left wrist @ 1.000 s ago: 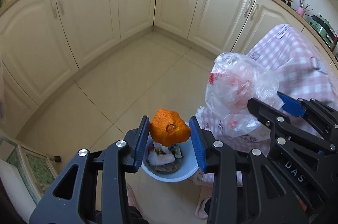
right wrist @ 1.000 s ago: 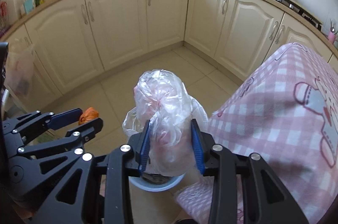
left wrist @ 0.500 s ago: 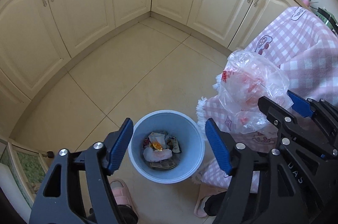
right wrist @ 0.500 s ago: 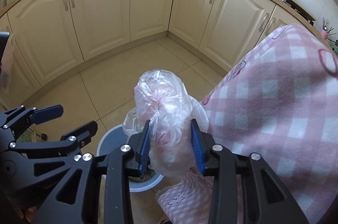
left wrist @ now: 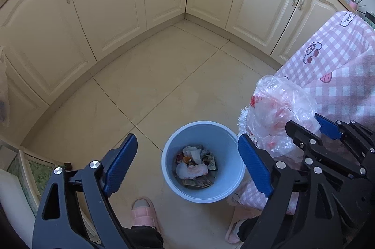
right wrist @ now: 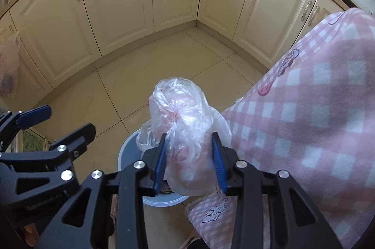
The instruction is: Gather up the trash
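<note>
A pale blue bin (left wrist: pixel 225 138) stands on the tiled floor, holding wrappers, tissue and a bit of orange peel (left wrist: pixel 186 159). My left gripper (left wrist: pixel 187 163) hangs above the bin, its jaws still opening wide with nothing between them. My right gripper (right wrist: pixel 189 162) is shut on a crumpled clear plastic bag (right wrist: pixel 185 117) with pink inside, held above the bin (right wrist: pixel 125 150), whose rim shows below it. In the left wrist view that bag (left wrist: pixel 276 108) and the right gripper (left wrist: pixel 311 129) are at the right, beside the bin.
A pink checked cloth (right wrist: pixel 316 113) drapes over furniture right of the bin. Cream cabinets (left wrist: pixel 112 2) curve around the floor. A person's pink slippers (left wrist: pixel 144 211) stand just in front of the bin. Another plastic bag (right wrist: pixel 8 66) hangs at far left.
My left gripper let go of the orange peel, which dropped into the bin, and its jaws spread wide. Both grippers sank toward the bin. The right gripper kept hold of the bag.
</note>
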The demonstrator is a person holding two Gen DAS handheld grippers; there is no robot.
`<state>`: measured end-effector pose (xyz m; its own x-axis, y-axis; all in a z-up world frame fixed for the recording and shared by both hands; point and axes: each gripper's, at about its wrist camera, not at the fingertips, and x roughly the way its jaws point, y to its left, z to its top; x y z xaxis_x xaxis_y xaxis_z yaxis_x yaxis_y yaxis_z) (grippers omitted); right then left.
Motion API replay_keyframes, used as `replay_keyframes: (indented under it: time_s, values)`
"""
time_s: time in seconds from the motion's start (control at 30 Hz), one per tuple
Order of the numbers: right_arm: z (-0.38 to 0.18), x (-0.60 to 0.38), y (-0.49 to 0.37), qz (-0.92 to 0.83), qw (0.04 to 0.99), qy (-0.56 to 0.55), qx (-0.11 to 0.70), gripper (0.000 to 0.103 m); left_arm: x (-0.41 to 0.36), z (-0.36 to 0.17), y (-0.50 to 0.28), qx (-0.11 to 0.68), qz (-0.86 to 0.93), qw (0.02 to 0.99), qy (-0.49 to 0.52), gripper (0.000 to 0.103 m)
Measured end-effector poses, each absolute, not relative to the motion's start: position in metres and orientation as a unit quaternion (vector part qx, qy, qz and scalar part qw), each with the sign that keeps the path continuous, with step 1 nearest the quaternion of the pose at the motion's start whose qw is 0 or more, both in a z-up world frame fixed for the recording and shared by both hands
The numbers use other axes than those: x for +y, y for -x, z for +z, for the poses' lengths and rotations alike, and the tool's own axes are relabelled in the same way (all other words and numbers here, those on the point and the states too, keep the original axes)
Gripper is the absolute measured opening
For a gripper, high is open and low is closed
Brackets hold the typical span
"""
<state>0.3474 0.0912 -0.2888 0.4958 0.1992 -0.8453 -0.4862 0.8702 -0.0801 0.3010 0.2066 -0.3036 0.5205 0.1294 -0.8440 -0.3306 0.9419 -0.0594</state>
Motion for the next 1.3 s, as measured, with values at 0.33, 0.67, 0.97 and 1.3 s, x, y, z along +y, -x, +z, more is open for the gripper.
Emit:
replay_keyframes:
  time_s: [0.33,0.67,0.97,1.3]
  values:
    - [-0.286,0.098,-0.356,0.209,0.851,0.146,0.459,0.053,0.215,-0.285,-0.291,0.454,0.153,0.873,0.094,0.091]
    - [-0.221,0.081,-0.321,0.187,0.883,0.164,0.397,0.054,0.192,-0.226,-0.269,0.402,0.152,0.9,0.076,0.092]
    - [-0.12,0.013,-0.242,0.136,0.93,0.15,0.306,0.065,0.147,-0.146,-0.217,0.328,0.117,0.935,0.063,0.095]
    - [-0.034,-0.075,-0.151,0.072,0.966,0.111,0.223,0.074,0.072,-0.07,-0.146,0.245,0.054,0.968,0.021,0.095]
